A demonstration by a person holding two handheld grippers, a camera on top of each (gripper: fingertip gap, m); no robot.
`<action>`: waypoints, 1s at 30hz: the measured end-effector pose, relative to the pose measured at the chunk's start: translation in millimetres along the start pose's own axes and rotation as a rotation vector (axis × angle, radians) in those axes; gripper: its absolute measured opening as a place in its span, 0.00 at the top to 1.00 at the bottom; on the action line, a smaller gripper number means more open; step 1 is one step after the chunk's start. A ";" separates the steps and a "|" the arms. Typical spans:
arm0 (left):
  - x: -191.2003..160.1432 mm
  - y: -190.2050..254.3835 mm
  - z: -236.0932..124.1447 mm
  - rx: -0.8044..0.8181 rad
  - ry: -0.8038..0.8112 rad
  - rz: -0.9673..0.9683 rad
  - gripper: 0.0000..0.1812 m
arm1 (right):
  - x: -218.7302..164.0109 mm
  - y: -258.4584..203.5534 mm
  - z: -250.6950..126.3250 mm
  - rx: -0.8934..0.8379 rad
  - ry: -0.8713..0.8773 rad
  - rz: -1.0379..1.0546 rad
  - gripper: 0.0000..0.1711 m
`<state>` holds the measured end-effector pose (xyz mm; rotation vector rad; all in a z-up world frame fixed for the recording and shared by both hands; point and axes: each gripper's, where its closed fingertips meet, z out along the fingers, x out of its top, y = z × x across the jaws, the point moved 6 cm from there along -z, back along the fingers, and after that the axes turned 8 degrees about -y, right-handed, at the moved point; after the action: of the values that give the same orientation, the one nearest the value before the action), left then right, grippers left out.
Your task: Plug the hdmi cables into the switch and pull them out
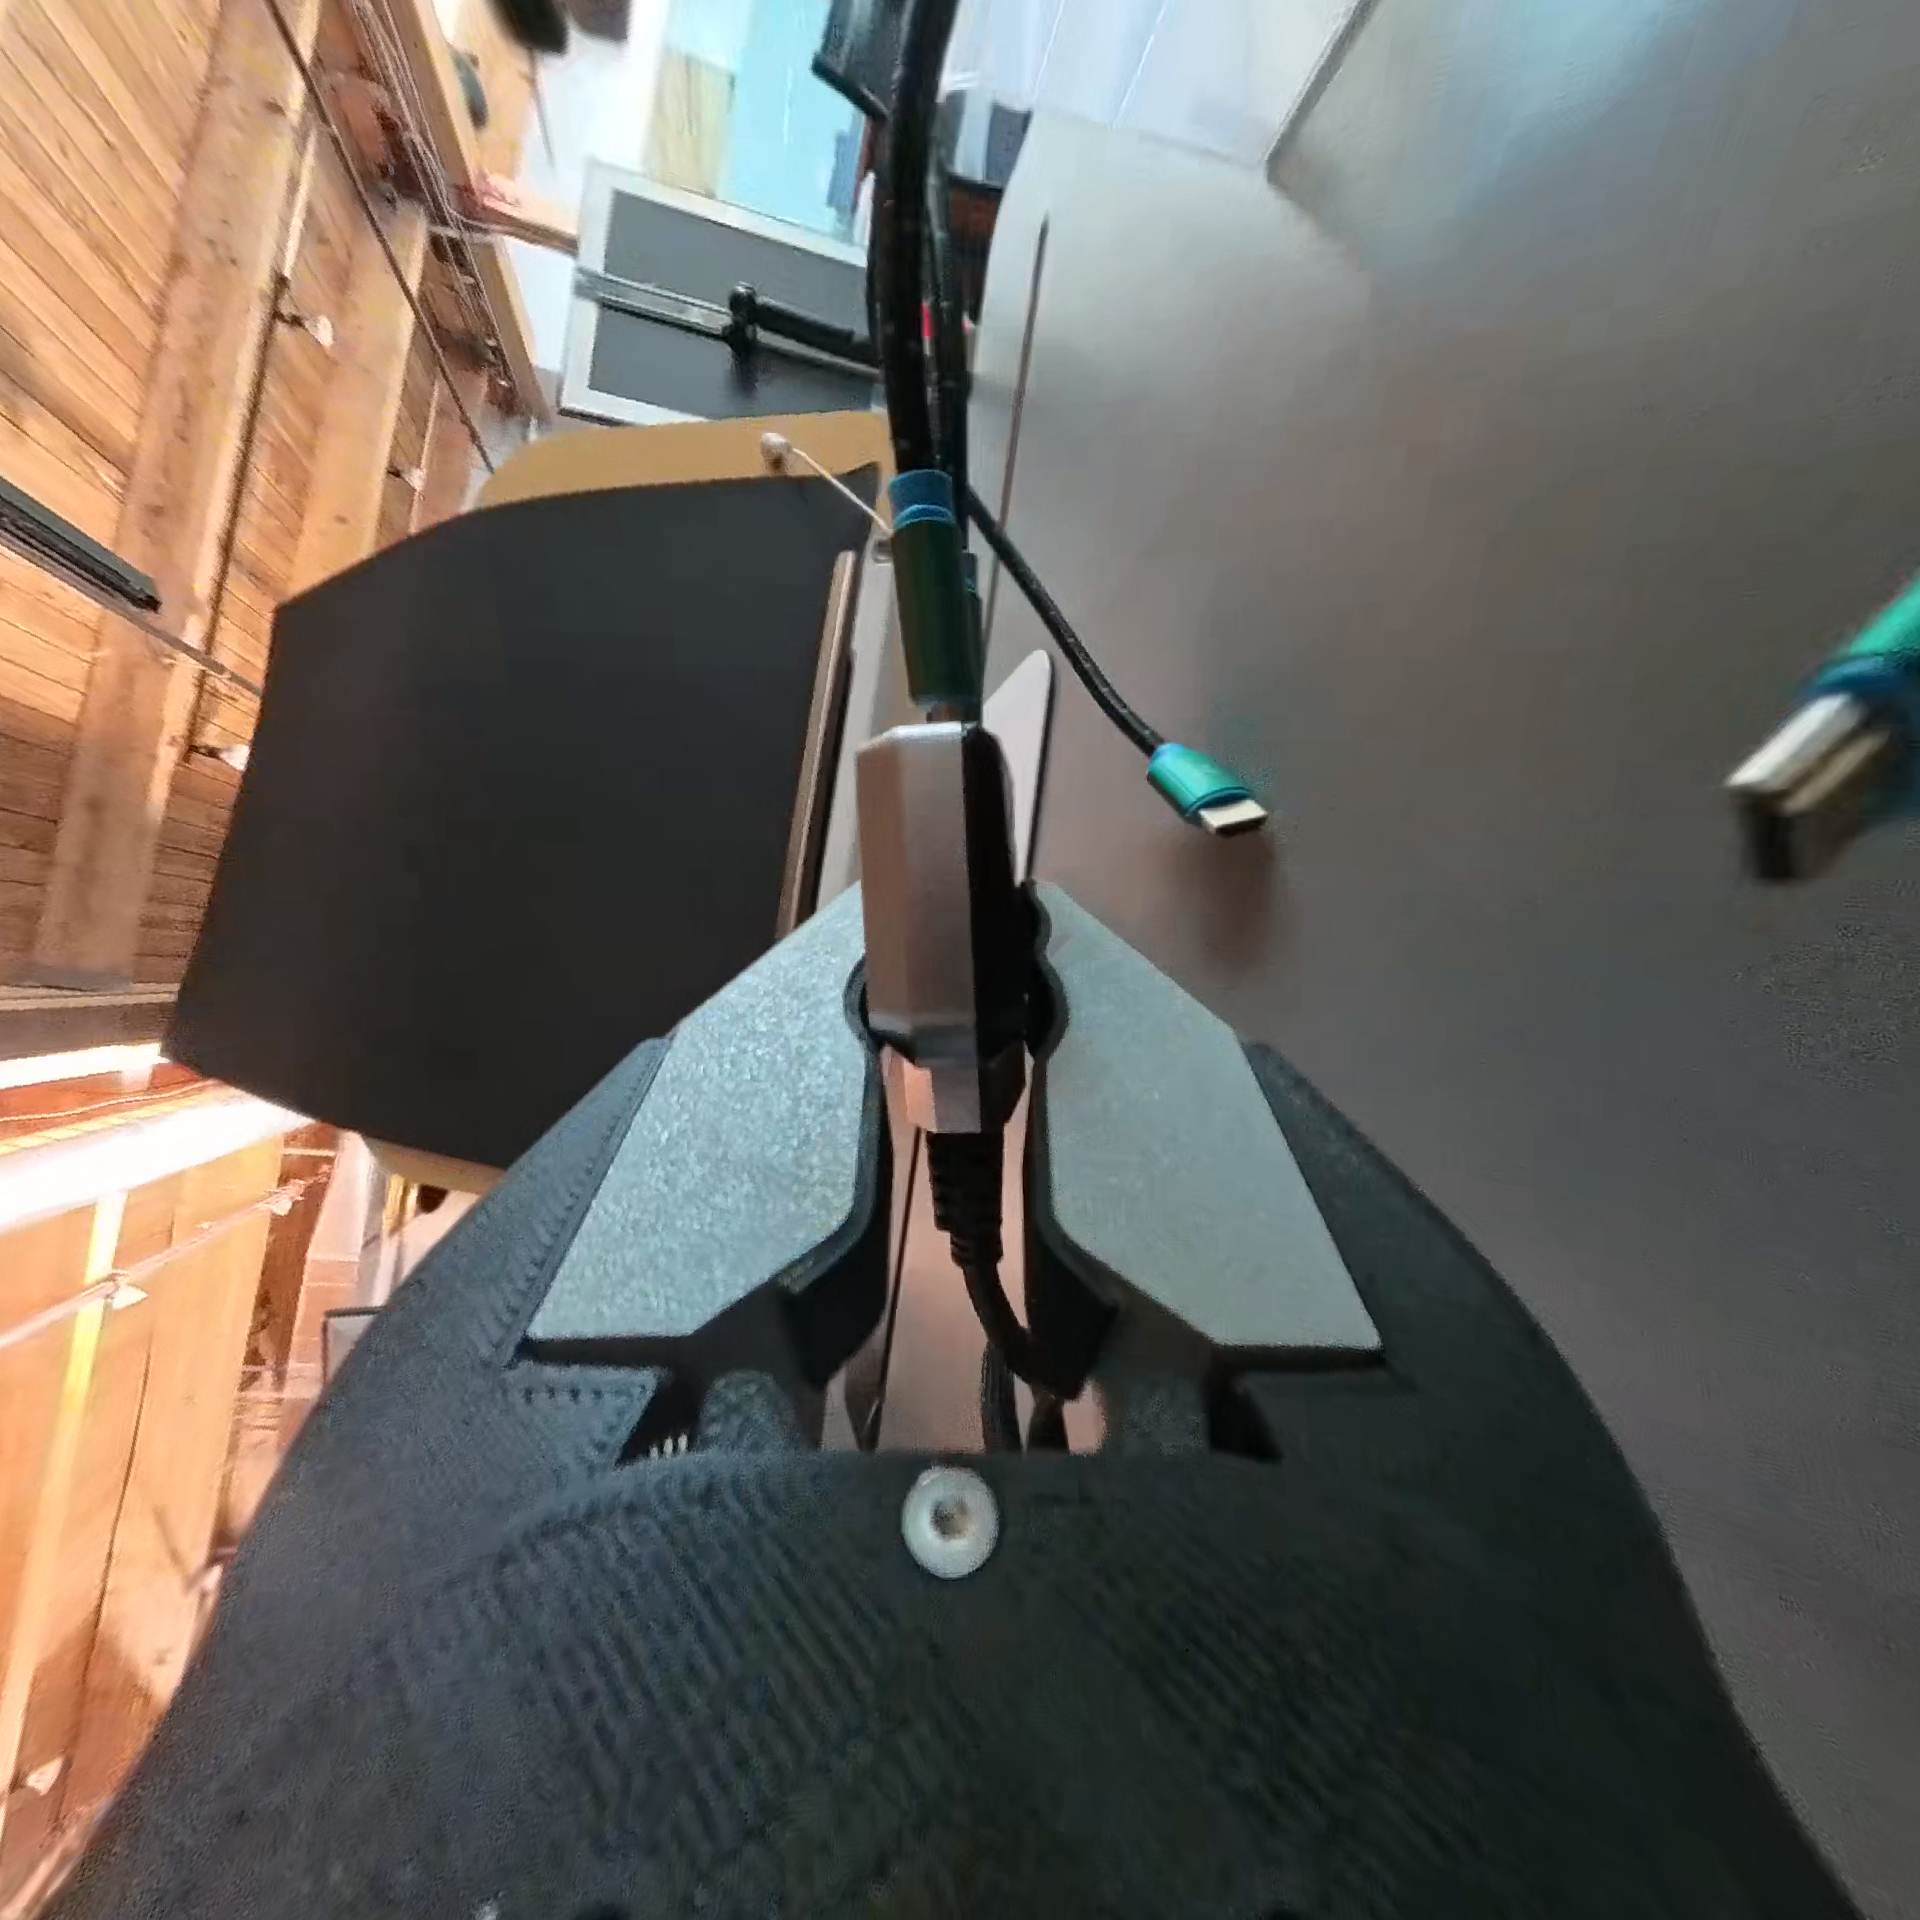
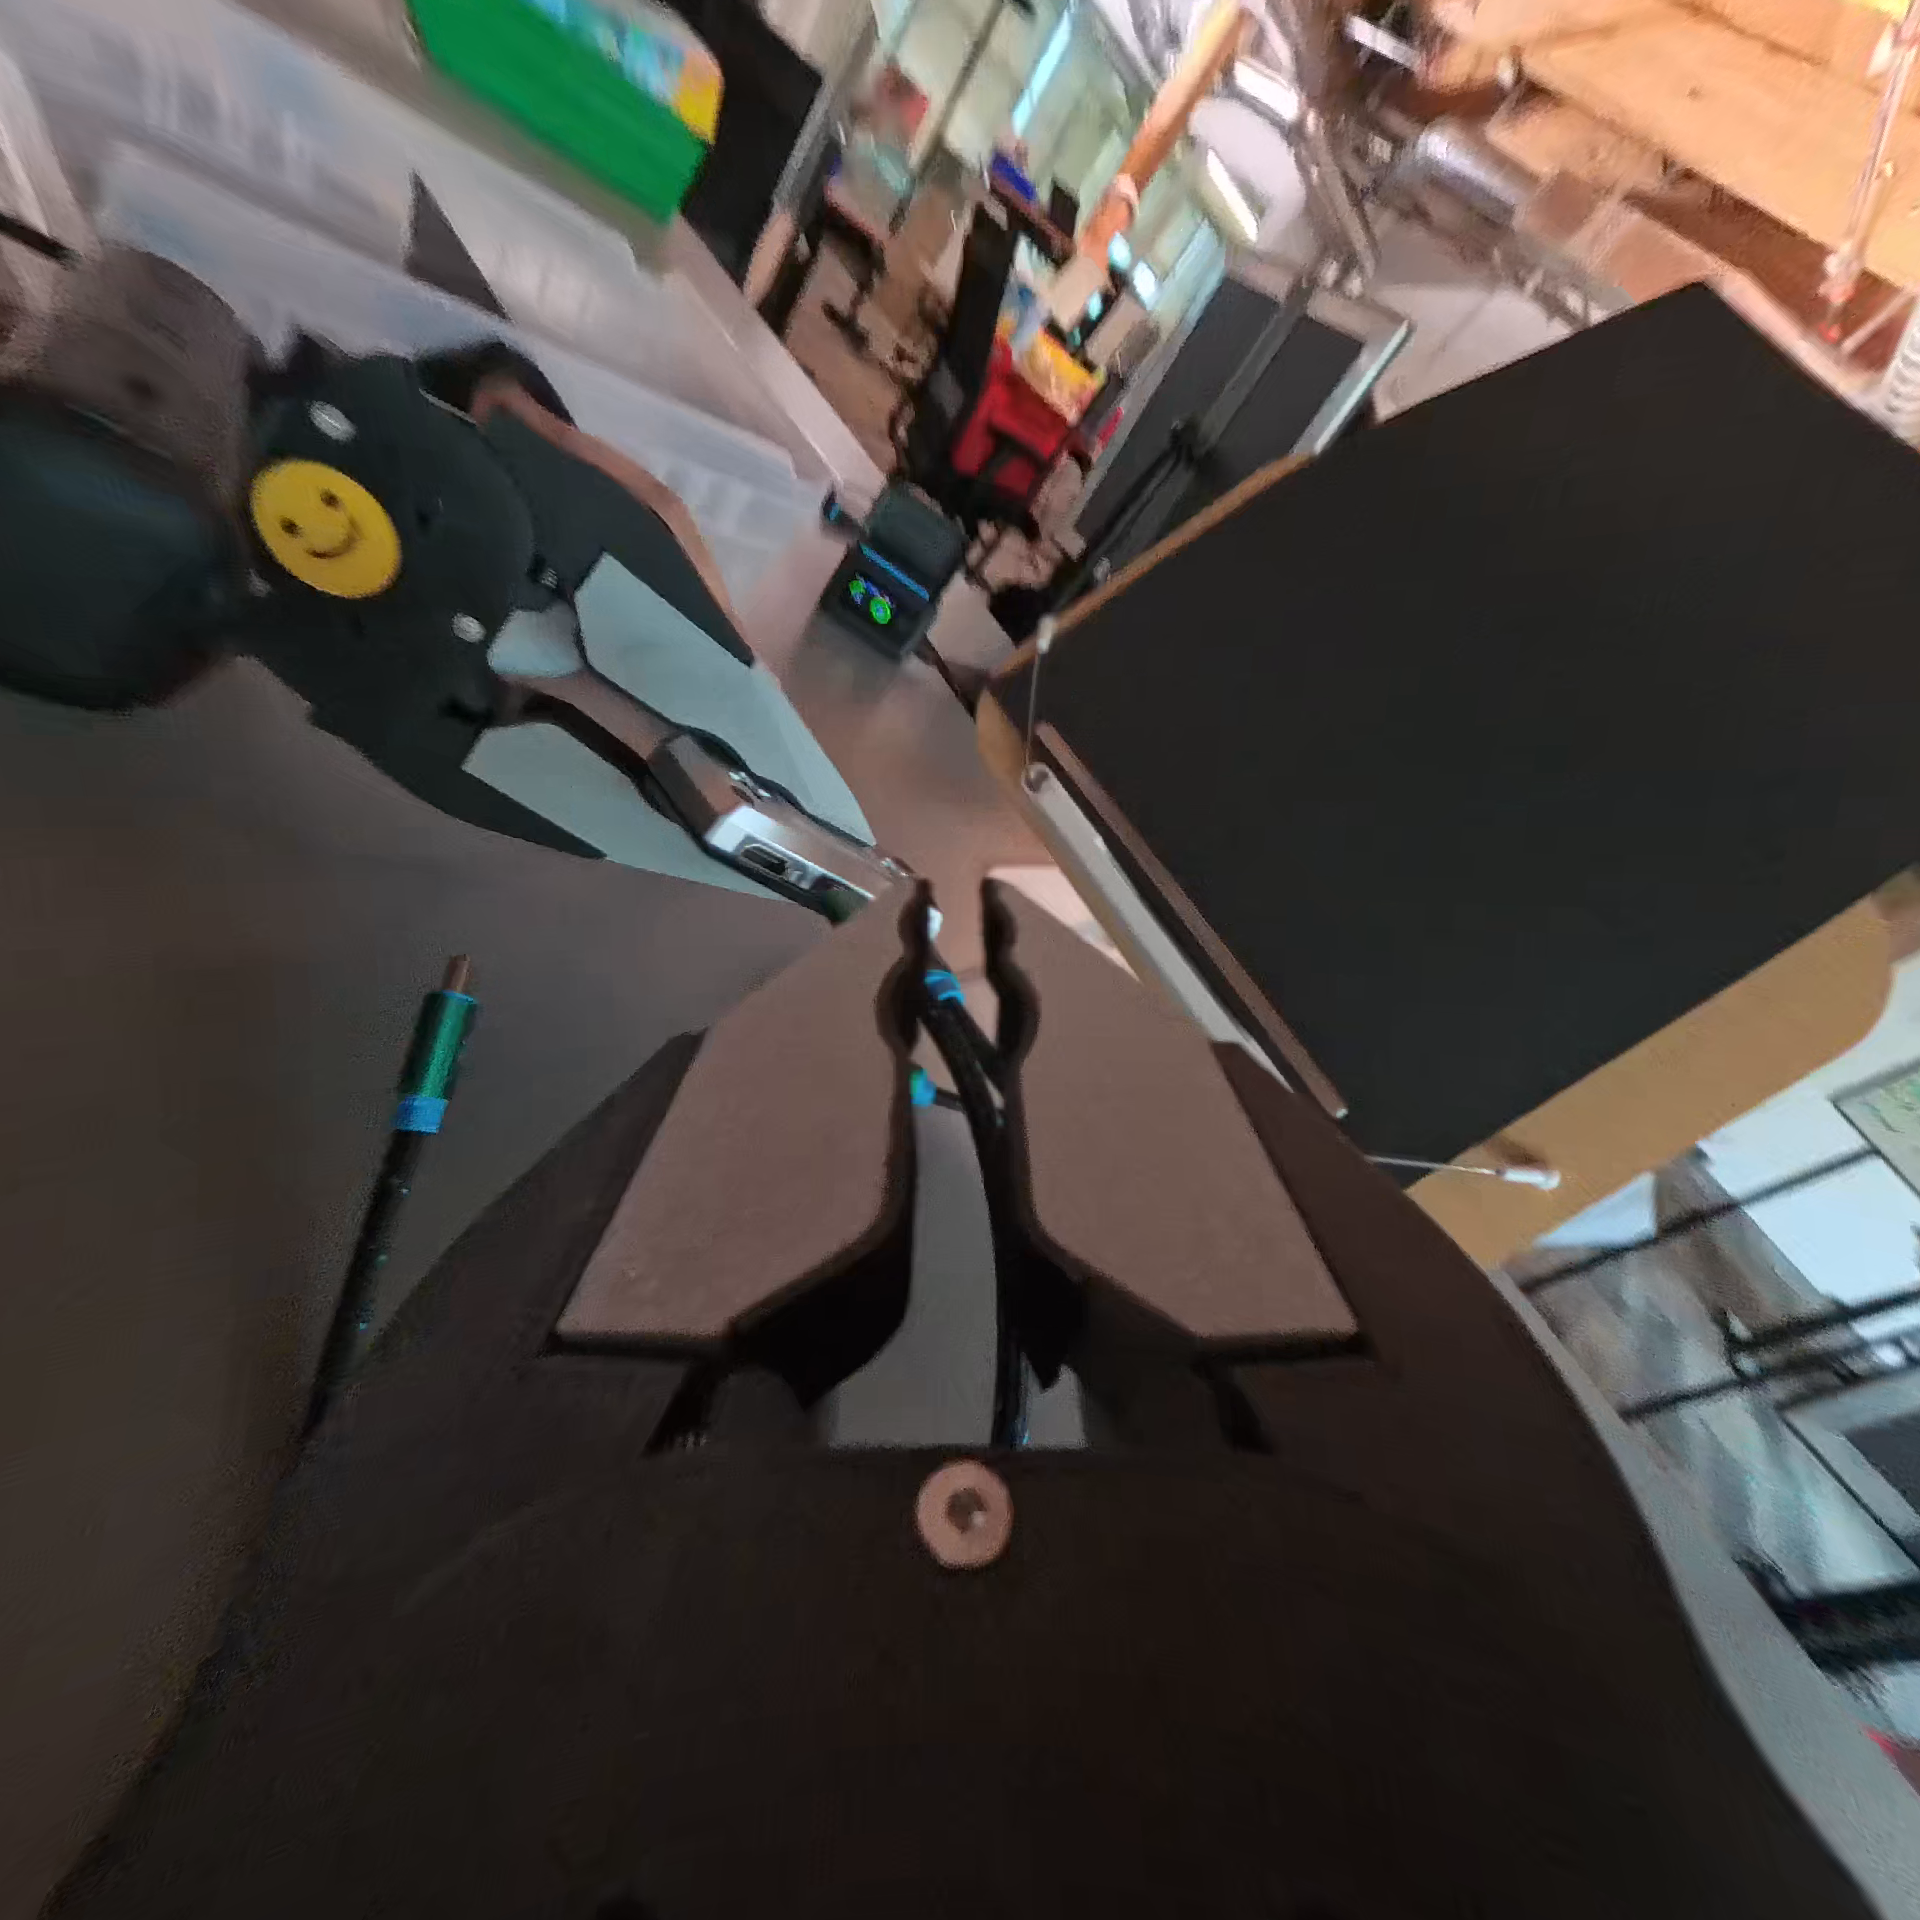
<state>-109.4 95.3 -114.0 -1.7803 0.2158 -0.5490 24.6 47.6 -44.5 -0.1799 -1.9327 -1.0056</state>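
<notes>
In the left wrist view, the left gripper (image 1: pixel 951 935) is clamped on the switch (image 1: pixel 920 904), a small silver box with a black side; its two grey fingers (image 1: pixel 748 1132) press the box from both sides, and the box stands out forward beyond the tips. A black lead (image 1: pixel 971 1236) leaves the near end of the switch and runs back between the fingers; at the far end one green plug (image 1: pixel 940 613) sits in a port, its black cable (image 1: pixel 914 312) going up and away. A second green plug (image 1: pixel 1205 795) lies loose on the dark table (image 1: pixel 1558 520), to the right of the switch and apart from it; a third plug (image 1: pixel 1818 769), blurred, shows at the right edge with its metal end bare, above the table; what holds it I cannot tell from this view. The whole view is rolled to the side, so the table stands like a wall on the right.

In the right wrist view, the right gripper (image 2: pixel 951 914) has its fingers close together on a black cable (image 2: pixel 971 1049) with a blue band; the fingers hide the plug at its end. Just ahead and left, the left gripper (image 2: pixel 821 836) holds the switch (image 2: pixel 774 842), whose open port faces the right gripper; the two are near, not touching. One loose green plug (image 2: pixel 442 1044) lies on the table (image 2: pixel 156 1039) to the left; a black panel (image 2: pixel 1507 675) stands to the right.
</notes>
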 end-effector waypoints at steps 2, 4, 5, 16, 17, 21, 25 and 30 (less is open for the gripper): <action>-6.3 -3.7 -1.6 0.020 0.021 -0.014 0.89 | -1.7 -3.7 -10.5 0.038 0.064 -0.013 0.89; -9.7 -5.4 -5.5 0.025 0.053 -0.005 0.89 | -4.8 -9.0 -18.1 0.056 0.078 -0.030 0.95; -9.9 -5.4 -7.9 0.032 0.074 0.012 0.88 | -7.3 -8.4 -20.0 0.038 0.042 -0.023 0.94; 0.4 -9.9 -12.6 0.162 0.100 0.074 0.88 | 16.3 10.2 -38.8 0.193 -0.244 0.332 0.75; 2.5 -11.8 -15.2 0.176 0.115 0.067 0.88 | 22.1 15.6 -38.8 0.171 -0.239 0.327 0.74; 9.3 -17.5 -25.0 0.218 0.162 0.047 0.88 | 34.6 13.5 -25.4 0.276 -0.302 0.312 0.82; 10.9 -22.2 -29.6 0.228 0.165 0.024 0.89 | 36.1 3.9 -11.8 0.289 -0.356 0.278 0.88; 14.7 -22.4 -33.9 0.233 0.179 0.031 0.88 | 32.4 -5.3 1.2 0.221 -0.372 0.202 0.98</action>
<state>-115.7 66.3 -82.7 -1.5011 0.2904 -0.6841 2.8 36.5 -22.5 -0.4515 -2.2909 -0.6510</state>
